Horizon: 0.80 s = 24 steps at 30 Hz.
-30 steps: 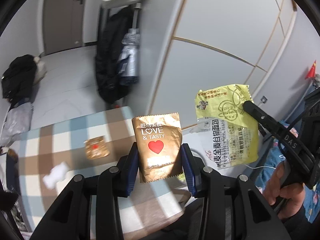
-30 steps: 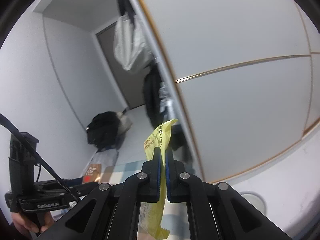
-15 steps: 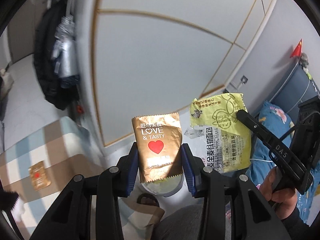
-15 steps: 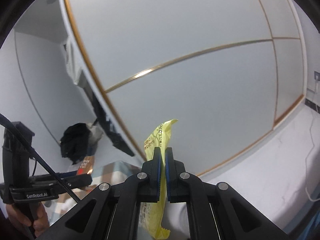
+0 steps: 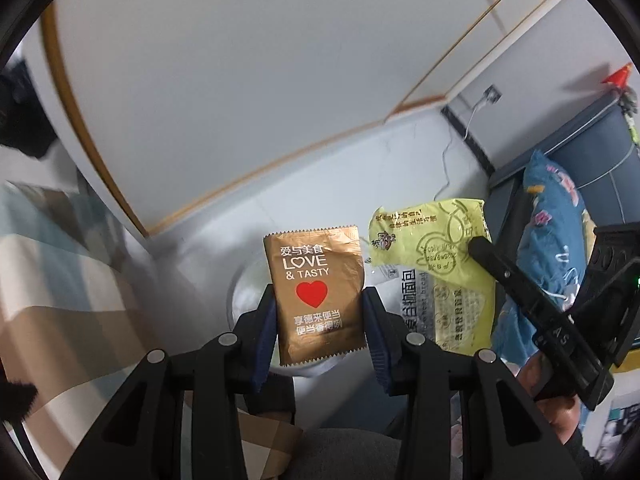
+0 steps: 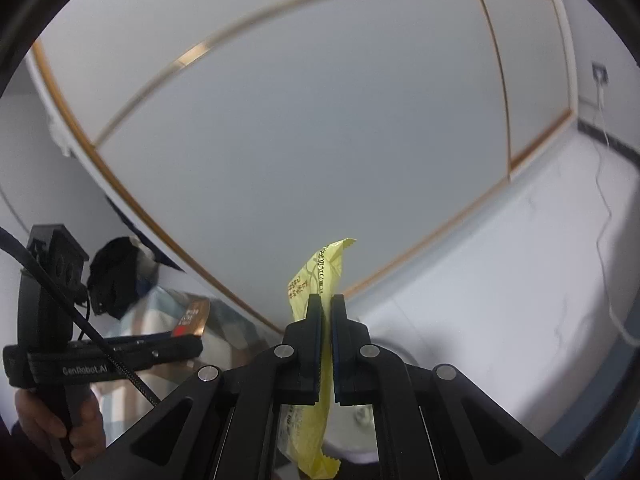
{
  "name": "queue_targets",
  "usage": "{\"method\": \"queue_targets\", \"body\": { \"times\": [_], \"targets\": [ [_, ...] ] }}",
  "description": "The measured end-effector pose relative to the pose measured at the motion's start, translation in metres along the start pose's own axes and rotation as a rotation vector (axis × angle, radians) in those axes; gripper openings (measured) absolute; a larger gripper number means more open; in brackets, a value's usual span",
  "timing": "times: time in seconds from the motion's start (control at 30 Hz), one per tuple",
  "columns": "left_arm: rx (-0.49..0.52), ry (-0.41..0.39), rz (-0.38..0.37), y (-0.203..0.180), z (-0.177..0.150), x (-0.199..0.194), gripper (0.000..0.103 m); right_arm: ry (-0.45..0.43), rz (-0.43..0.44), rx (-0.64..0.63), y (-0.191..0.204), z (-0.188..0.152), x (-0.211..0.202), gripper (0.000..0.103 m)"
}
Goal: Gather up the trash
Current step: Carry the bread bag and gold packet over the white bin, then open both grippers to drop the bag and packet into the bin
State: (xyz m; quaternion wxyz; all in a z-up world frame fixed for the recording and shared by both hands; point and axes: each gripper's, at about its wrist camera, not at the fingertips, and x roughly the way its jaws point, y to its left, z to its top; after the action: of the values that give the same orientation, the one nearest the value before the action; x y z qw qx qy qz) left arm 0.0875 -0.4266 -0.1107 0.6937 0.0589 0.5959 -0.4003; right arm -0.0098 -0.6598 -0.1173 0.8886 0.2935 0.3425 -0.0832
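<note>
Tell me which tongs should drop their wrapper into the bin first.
Probably left. The left tongs hold the gold wrapper directly in front of the white bin below. The right tongs grip the yellow wrapper off to the bin's side.

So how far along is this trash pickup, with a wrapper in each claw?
Picked up already: the left gripper is shut on the gold wrapper, and the right gripper pinches the yellow wrapper. In hand: both hang above a round white bin on the floor. Left: neither wrapper has been dropped in yet. Whether more trash remains on the checked table is not visible.
</note>
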Motion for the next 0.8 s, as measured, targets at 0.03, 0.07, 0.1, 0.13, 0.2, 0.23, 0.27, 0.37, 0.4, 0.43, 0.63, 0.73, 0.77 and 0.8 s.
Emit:
{"method": "queue_targets", "body": {
  "times": [0.03,0.07,0.1,0.13,0.2,0.23,0.27,0.37,0.4,0.43,0.63,0.73,0.77,0.8],
  "targets": [
    [-0.010,0.031,-0.005,0.003,0.000,0.012,0.035,0.020,-0.006,0.015,-0.005,-0.005,0.008,0.003],
    [-0.023,0.059,-0.005,0.007,0.000,0.022,0.035,0.043,-0.015,0.029,-0.012,-0.010,0.018,0.003],
    [-0.033,0.077,-0.008,0.009,0.002,0.029,0.035,0.061,-0.020,0.039,-0.015,-0.014,0.026,0.003],
    [-0.048,0.108,-0.015,0.013,0.002,0.041,0.035,0.077,-0.023,0.048,-0.018,-0.017,0.032,0.003],
    [-0.061,0.143,-0.015,0.016,0.003,0.054,0.035,0.107,-0.037,0.055,-0.024,-0.024,0.046,0.003],
    [-0.070,0.162,-0.015,0.019,0.002,0.062,0.035,0.125,-0.042,0.060,-0.027,-0.027,0.053,0.003],
    [-0.075,0.170,-0.014,0.020,0.001,0.061,0.035,0.143,-0.047,0.069,-0.031,-0.030,0.061,0.003],
    [-0.097,0.184,-0.016,0.026,-0.001,0.065,0.035,0.182,-0.061,0.090,-0.044,-0.041,0.074,0.003],
    [-0.103,0.187,-0.016,0.026,0.000,0.066,0.035,0.190,-0.065,0.098,-0.048,-0.042,0.081,0.004],
    [-0.109,0.194,-0.016,0.027,-0.001,0.067,0.035,0.199,-0.071,0.104,-0.054,-0.044,0.082,0.004],
    [-0.118,0.217,-0.006,0.031,0.003,0.074,0.035,0.273,-0.074,0.111,-0.059,-0.062,0.114,0.006],
    [-0.126,0.233,0.002,0.032,0.008,0.085,0.035,0.300,-0.089,0.118,-0.061,-0.069,0.125,0.007],
    [-0.123,0.241,0.001,0.032,0.009,0.089,0.035,0.310,-0.092,0.124,-0.062,-0.071,0.128,0.007],
    [-0.120,0.244,0.004,0.032,0.009,0.090,0.035,0.321,-0.092,0.130,-0.063,-0.073,0.131,0.008]
  ]
}}
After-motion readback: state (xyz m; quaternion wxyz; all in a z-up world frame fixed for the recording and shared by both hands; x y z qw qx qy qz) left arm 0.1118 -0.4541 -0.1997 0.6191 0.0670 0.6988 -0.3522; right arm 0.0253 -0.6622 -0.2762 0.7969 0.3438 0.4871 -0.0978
